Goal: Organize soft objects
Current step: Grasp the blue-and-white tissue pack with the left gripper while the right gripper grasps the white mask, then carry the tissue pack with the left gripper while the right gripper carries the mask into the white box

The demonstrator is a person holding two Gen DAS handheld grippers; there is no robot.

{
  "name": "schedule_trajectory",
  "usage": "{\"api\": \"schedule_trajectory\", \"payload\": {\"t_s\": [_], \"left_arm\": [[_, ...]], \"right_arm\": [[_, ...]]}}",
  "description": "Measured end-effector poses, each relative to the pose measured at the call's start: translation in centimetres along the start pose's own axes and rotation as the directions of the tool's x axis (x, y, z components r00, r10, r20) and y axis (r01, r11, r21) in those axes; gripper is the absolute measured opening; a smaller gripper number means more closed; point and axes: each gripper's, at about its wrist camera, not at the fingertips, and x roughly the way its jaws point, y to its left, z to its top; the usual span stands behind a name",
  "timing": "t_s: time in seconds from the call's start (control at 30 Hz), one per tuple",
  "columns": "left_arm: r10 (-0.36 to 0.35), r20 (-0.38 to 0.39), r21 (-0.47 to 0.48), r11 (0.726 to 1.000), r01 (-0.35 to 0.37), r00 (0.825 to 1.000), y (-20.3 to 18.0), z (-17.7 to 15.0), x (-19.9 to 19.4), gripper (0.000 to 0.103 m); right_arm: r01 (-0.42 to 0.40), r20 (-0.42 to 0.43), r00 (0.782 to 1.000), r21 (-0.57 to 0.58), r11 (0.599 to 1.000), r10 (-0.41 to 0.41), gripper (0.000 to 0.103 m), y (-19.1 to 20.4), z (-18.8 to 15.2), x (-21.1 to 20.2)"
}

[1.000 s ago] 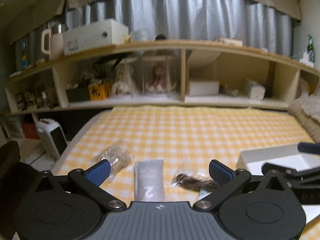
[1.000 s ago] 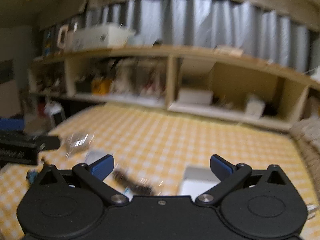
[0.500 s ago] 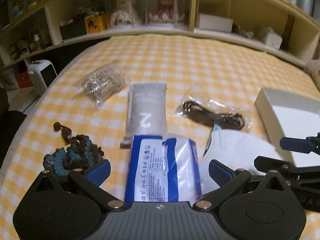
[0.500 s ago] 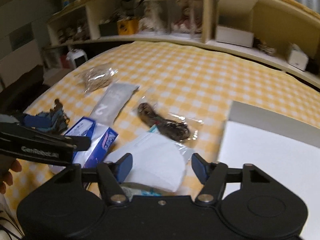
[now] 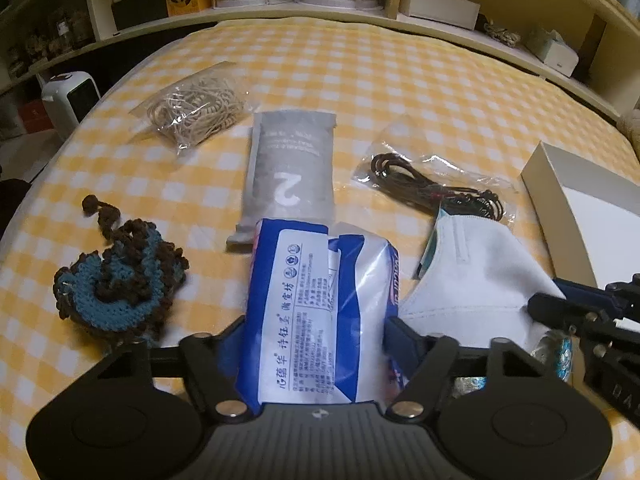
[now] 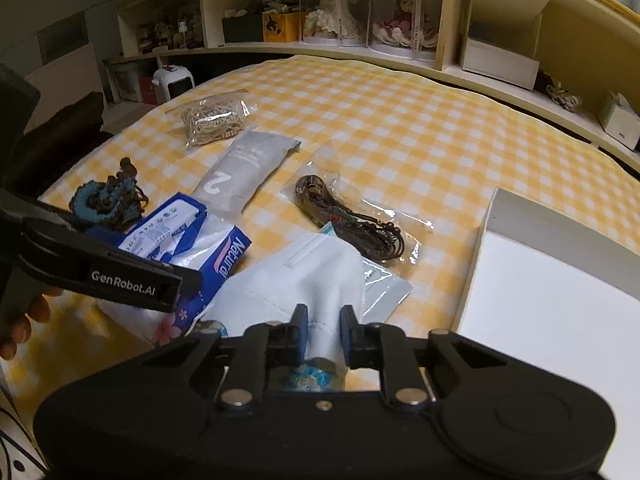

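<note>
- While its jaws are closing, the left gripper [image 5: 316, 330] is seen pressed against both sides of the blue-and-white tissue pack [image 5: 320, 312], which fills the gap at 6 o'clock in the left wrist view.
- The right gripper [image 6: 323, 334] is recorded closing on a fold of the white fabric mask [image 6: 304, 276], pinched between the blue pads [image 6: 301, 334] at 6 o'clock in the right wrist view.
- The grey pouch marked 2 [image 5: 294, 164] is noted at 12 o'clock from the tissue pack, its near end tucked under the pack.
- A bagged dark cord [image 5: 434, 184] is located at 1 o'clock, touching the mask's far edge.
- A blue-and-brown crocheted piece [image 5: 120, 276] is found at 9 o'clock, apart from the pack.
- A bag of beige bands [image 5: 196, 110] is logged at 11 o'clock.
- The white box [image 6: 560, 300] is observed at 3 o'clock on the yellow checked cloth [image 5: 400, 92].
</note>
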Motion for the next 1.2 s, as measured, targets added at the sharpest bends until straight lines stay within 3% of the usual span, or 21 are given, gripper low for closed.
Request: {"api": "schedule_trajectory", "payload": {"t_s": [0.23, 0.6, 0.93, 1.2], "left_arm": [[-0.017, 0.042, -0.021, 1.000, 0.018, 0.999, 0.3, 0.1, -1.0, 0.053], [-0.053, 0.178, -0.073, 0.995, 0.067, 0.983, 0.9, 0.3, -5.2, 0.051], [-0.177, 0.317, -0.026, 0.981, 0.195, 0.932, -1.5, 1.9, -10.3, 0.051], [-0.275, 0.348, 0.034, 0.959, 0.281, 0.896, -6.5, 3.6, -12.0, 0.051]], "right_arm": [[0.017, 0.094, 0.995, 0.073, 0.997, -0.024, 0.006, -1.1, 0.6, -1.9], [0.028, 0.223, 0.972, 0.199, 0.980, -0.073, 0.005, -3.3, 1.0, -5.9], [0.031, 0.358, 0.919, 0.349, 0.937, -0.164, 0.005, -7.2, 0.0, -11.7], [0.097, 0.340, 0.899, 0.460, 0.882, -0.276, 0.005, -12.2, -2.3, -14.3]]}}
